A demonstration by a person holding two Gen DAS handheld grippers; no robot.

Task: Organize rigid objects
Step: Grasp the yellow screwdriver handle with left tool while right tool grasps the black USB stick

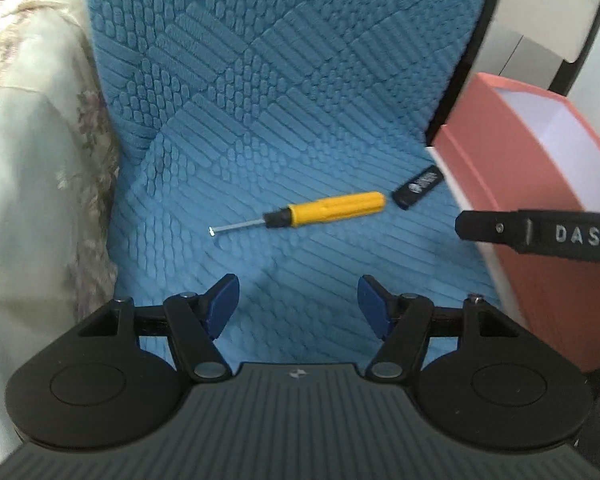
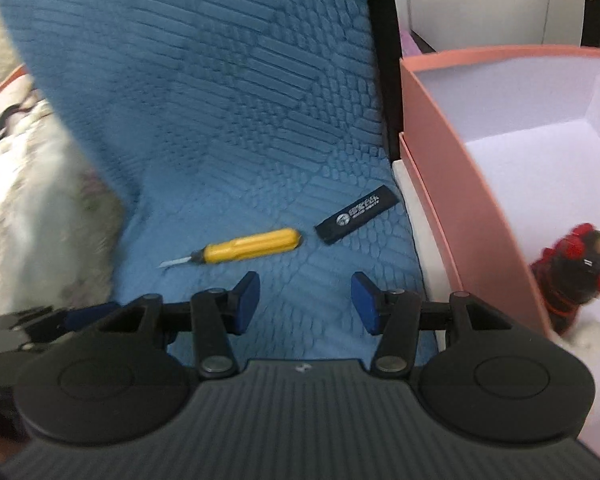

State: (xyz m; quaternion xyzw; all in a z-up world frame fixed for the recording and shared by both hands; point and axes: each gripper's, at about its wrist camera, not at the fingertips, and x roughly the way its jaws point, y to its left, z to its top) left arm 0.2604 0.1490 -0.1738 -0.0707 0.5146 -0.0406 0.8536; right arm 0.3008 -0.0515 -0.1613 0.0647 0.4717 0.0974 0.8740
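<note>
Presently the left gripper (image 1: pixel 298 306) hangs over the blue textured mat (image 1: pixel 260 100), jaws spread with nothing between the blue pads (image 1: pixel 224 304). The right gripper (image 2: pixel 305 302) is likewise spread and empty, a little narrower than the left, over the same mat (image 2: pixel 200 100).

Just beyond both sets of fingertips lies the yellow-handled screwdriver (image 1: pixel 324 210) (image 2: pixel 248 246), flat on the mat, metal tip toward the left of each view. Off its handle end, near it but apart, lies a small black stick with white print (image 1: pixel 418 186) (image 2: pixel 358 216), also flat, angled up to the right.

To the right stands an open pink box (image 1: pixel 512 200) (image 2: pixel 460 184) with a white interior, its near corner close to the black stick. Inside, in the right wrist view, sits a dark plush toy with red trim (image 2: pixel 576 276).

A pale floral cloth (image 1: pixel 32 160) lies left of the mat. Part of the right gripper's body, lettered "DAS", crosses the left view's right edge.
</note>
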